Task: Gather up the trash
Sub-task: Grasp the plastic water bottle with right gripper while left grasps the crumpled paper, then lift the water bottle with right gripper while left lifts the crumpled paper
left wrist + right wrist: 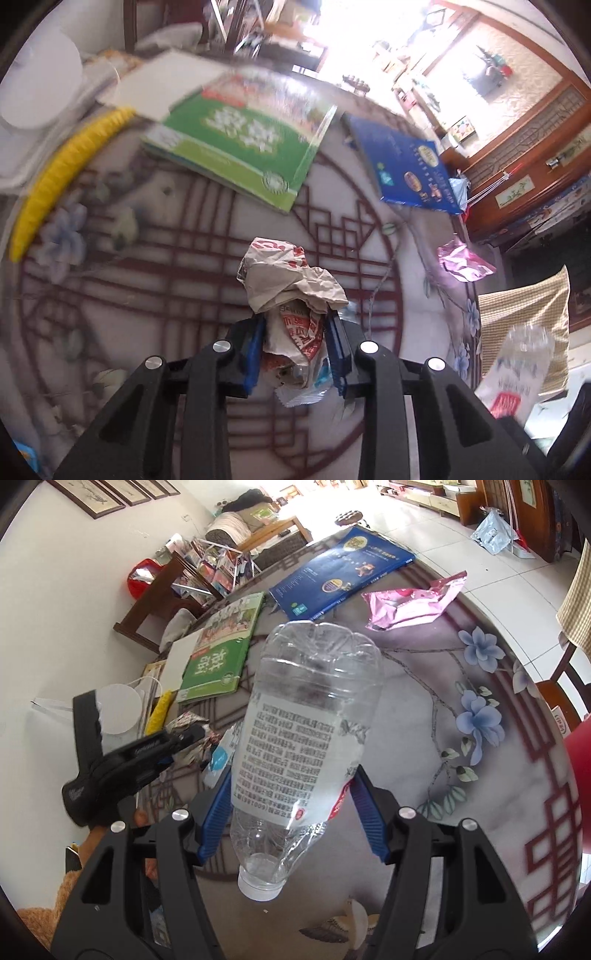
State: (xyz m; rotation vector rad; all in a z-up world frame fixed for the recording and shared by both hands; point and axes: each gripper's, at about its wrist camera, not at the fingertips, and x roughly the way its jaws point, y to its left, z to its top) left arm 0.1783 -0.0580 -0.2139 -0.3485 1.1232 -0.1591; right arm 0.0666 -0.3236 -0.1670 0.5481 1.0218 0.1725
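Clear bottle [306,716] with unreadable white label clamped in right tool [291,794], left tool [295,332] clamping red-printed wrapper [291,295]

A round table [517,760] with a red lattice and blue flower pattern stands on a pale tiled floor [436,535]. Framed pictures [110,494] hang on a white wall [55,590]. Carved wooden cabinets [524,147] line one side, and bright daylight floods the far end.
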